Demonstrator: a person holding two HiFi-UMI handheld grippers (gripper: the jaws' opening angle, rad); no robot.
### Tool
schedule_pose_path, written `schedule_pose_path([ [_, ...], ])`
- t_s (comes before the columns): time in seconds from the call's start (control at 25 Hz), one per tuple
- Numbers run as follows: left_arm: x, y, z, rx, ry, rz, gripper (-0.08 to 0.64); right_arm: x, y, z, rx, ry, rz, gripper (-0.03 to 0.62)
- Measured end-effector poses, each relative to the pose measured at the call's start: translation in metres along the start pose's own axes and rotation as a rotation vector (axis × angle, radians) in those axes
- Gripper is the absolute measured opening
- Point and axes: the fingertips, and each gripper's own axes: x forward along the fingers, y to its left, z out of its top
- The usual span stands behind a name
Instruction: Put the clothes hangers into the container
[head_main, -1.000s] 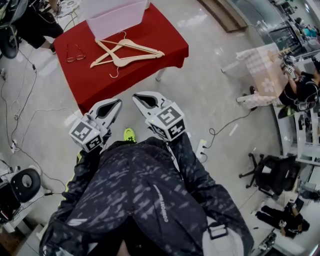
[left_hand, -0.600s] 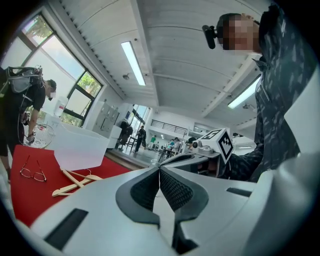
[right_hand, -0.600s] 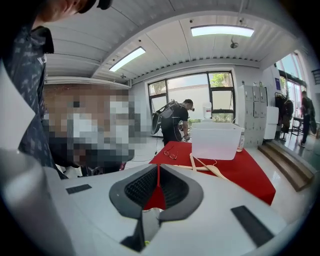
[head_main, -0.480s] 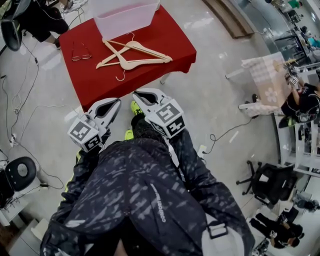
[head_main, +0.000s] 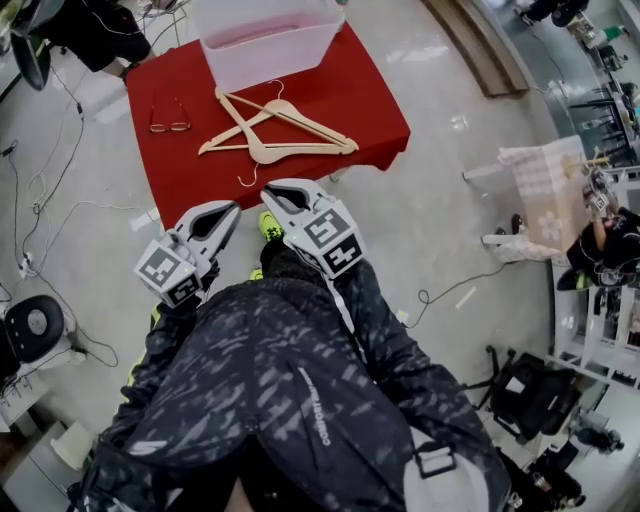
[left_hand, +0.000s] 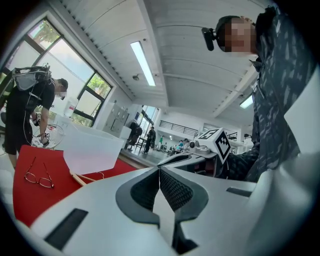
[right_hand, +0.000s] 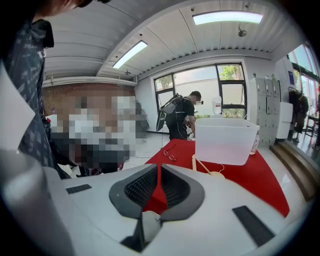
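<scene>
Wooden hangers (head_main: 275, 130), 2 crossed, lay on the red table (head_main: 370, 90) just before the translucent container (head_main: 270, 40). Left gripper (head_main: 226, 210) and right gripper (head_main: 277, 192) were both closed, empty, short of them; opening 1 early and pinching the upper hanger's neck seemed best.

We are counting two wooden hangers (head_main: 262, 152), one translucent container (head_main: 270, 45) and one pair of glasses (head_main: 170, 125). We are finding one red table (head_main: 370, 90). We are also counting two grippers, the left gripper (head_main: 232, 207) and the right gripper (head_main: 272, 190).
</scene>
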Motion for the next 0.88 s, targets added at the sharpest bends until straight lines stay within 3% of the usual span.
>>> schedule_pose_path([
  [0.24,0.020,0.035,-0.002,0.004,0.006,0.049,0.012,0.028,-0.034,-0.002,0.017,0.044,0.030,0.018],
  [0.48,0.034,0.066,-0.010,-0.043,0.026,0.105,0.012,0.060,-0.059,-0.012,0.049,0.101,0.059,0.024],
  [0.88,0.054,0.103,-0.028,-0.078,0.029,0.146,0.012,0.115,-0.088,-0.036,0.078,0.188,0.119,0.098],
])
